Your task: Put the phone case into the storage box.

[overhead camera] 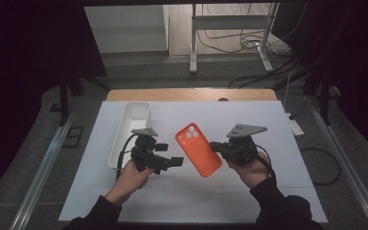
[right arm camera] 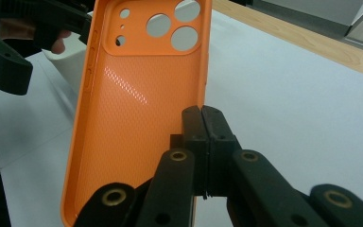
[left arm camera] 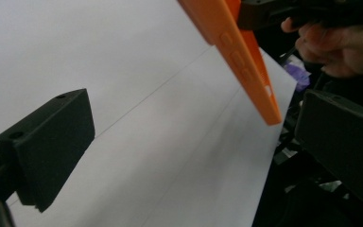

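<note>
Orange phone case (overhead camera: 198, 149) being pinched at side edge by right gripper (overhead camera: 215, 145), fingers closed; left gripper (overhead camera: 176, 162) being held beside case, fingers spread, above tabletop (overhead camera: 249, 191).

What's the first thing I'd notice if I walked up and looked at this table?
The bright orange phone case jumps out first, held up over the middle of the white table. The right gripper is shut on its edge, and the right gripper view shows its inside and round camera holes. The left gripper waits open just beside it, and a white tray sits at the table's left side.
</note>
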A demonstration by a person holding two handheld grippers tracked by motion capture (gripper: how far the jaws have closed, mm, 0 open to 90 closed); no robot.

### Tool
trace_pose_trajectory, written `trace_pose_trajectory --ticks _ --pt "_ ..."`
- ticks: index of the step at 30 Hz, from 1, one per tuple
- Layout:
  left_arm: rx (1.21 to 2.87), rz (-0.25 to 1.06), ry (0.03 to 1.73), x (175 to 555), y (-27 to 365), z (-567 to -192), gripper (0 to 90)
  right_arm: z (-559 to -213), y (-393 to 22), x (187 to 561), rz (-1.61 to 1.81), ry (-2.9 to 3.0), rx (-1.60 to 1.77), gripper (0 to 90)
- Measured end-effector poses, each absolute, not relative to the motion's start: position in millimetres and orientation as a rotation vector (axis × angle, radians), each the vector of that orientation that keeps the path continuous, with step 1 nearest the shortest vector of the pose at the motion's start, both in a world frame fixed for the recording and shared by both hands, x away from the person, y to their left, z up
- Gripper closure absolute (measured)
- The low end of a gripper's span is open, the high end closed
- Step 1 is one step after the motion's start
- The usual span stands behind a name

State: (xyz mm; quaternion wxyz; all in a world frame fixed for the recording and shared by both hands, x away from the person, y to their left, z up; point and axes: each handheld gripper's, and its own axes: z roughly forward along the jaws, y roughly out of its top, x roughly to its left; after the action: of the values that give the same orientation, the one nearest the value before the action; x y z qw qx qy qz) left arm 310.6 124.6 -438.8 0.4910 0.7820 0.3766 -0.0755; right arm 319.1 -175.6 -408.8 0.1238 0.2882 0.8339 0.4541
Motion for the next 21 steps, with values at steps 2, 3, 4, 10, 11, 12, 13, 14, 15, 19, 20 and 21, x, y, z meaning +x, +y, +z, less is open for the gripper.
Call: trace_pose_trajectory --ticks 2,3,4,10,11,12,13,14,15,19,20,21 --pt "1.892 -0.197 0.916 312 123 -439 0.0 -409 -175 319 1.323 2.430 0.838 88.7" --pt "1.890 -0.199 0.917 313 121 -439 0.0 -409 -174 318 1.325 2.432 0.835 88.7" --pt "1.893 -0.200 0.918 313 120 -439 0.0 -409 -174 318 1.325 2.433 0.831 88.7" --pt "1.878 -0.221 0.922 317 113 -439 0.0 -410 -170 316 1.327 2.435 0.819 88.7" --pt "1.883 -0.220 0.928 317 113 -439 0.0 -410 -170 316 1.329 2.437 0.815 88.6" --pt "1.884 -0.222 0.924 318 111 -439 0.0 -410 -169 315 1.331 2.439 0.808 88.6" --pt "1.879 -0.224 0.925 318 110 -439 0.0 -410 -168 315 1.326 2.440 0.806 88.7" --pt "1.884 -0.219 0.924 319 109 -439 0.0 -410 -167 314 1.331 2.442 0.801 88.7" --pt "1.881 -0.219 0.923 319 108 -439 0.0 -410 -166 314 1.332 2.443 0.802 88.7" --pt "1.874 -0.222 0.919 320 105 -438 0.0 -410 -163 312 1.334 2.448 0.793 88.6" --pt "1.870 -0.225 0.916 320 105 -438 0.0 -410 -163 312 1.336 2.449 0.790 88.6" --pt "1.865 -0.227 0.913 321 105 -438 0.0 -411 -162 311 1.337 2.450 0.789 88.7"
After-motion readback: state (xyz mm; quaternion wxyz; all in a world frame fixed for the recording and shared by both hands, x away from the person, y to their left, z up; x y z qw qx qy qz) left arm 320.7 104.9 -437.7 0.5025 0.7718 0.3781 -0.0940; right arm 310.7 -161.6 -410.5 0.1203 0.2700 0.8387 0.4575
